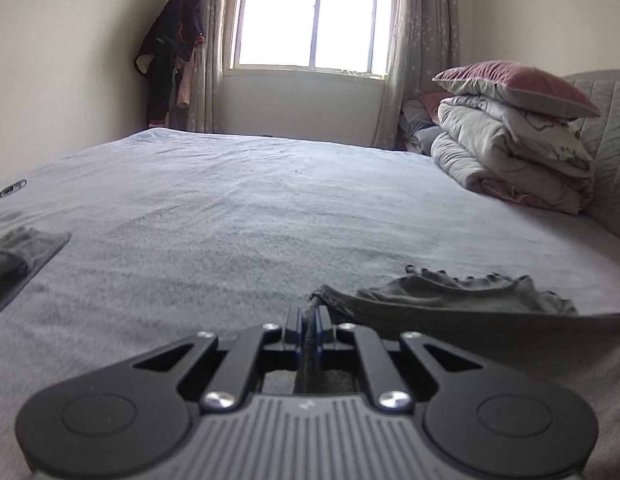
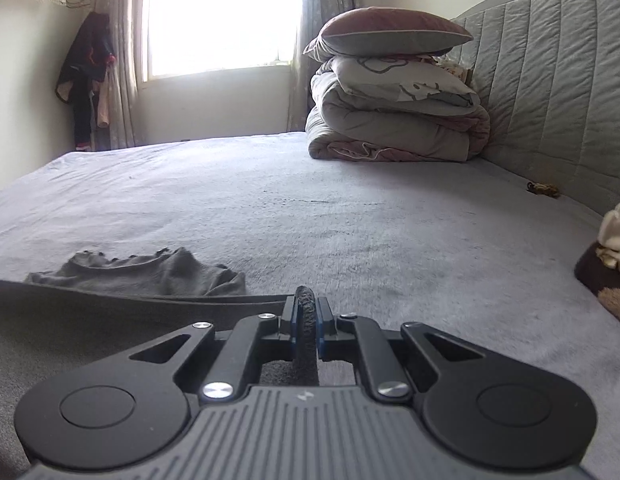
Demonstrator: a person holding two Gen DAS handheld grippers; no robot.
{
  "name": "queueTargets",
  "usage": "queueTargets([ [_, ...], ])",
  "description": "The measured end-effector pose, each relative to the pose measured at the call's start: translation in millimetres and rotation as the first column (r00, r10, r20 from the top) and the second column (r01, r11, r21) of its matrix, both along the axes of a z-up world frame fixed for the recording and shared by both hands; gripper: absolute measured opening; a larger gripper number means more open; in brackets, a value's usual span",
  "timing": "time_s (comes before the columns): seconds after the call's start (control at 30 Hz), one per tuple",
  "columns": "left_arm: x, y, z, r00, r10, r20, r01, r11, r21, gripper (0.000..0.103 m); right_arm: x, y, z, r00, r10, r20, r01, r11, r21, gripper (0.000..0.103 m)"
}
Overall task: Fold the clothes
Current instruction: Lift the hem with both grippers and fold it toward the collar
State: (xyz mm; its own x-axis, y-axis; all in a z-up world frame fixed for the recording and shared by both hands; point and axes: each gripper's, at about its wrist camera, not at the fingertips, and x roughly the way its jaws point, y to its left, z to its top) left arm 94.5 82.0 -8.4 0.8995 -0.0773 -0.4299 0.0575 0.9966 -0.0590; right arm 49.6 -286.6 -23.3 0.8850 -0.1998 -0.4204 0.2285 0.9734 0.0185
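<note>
Both tongs (image 1: 308,326) (image 2: 306,320) pinching grey garment (image 1: 449,300) — frilled edge, taut hem

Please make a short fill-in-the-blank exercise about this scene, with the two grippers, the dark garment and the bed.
1. Both grippers, the left gripper and the right gripper, are shut on the dark grey ____.
2. The garment lies on the ____.
3. A pillow rests on top of the folded ____.
4. Daylight enters through the ____ between the curtains.

Missing words: garment; bed; quilts; window
</note>
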Motion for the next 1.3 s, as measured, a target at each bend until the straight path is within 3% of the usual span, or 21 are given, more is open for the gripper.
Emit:
queueTargets([
  [0.27, 48, -11, -2, 1.000, -0.001, 0.009, 0.000, 0.998, 0.062, 0.006, 54, 3, 1, 1.000, -0.012, 0.008, 0.013, 0.998, -0.055, 0.009],
  [0.7, 113, -18, -11, 0.999, 0.030, -0.030, -0.029, 0.998, 0.053, 0.006, 114, 0, 2, 1.000, -0.004, -0.008, 0.003, 0.995, -0.096, 0.009],
  [0.93, 137, -16, -19, 0.993, 0.028, -0.114, -0.024, 0.999, 0.032, 0.006, 139, -1, -6, 0.995, 0.006, -0.096, -0.015, 0.995, -0.094, 0.009],
  [1.23, 155, -20, -24, 0.976, -0.002, -0.216, 0.016, 0.998, 0.066, 0.007, 162, -2, -17, 0.972, 0.038, -0.231, -0.055, 0.996, -0.069, 0.009],
  [1.3, 156, -18, -21, 0.974, -0.018, -0.228, 0.032, 0.998, 0.058, 0.012, 162, 0, -14, 0.968, 0.051, -0.245, -0.072, 0.994, -0.080, 0.010],
])
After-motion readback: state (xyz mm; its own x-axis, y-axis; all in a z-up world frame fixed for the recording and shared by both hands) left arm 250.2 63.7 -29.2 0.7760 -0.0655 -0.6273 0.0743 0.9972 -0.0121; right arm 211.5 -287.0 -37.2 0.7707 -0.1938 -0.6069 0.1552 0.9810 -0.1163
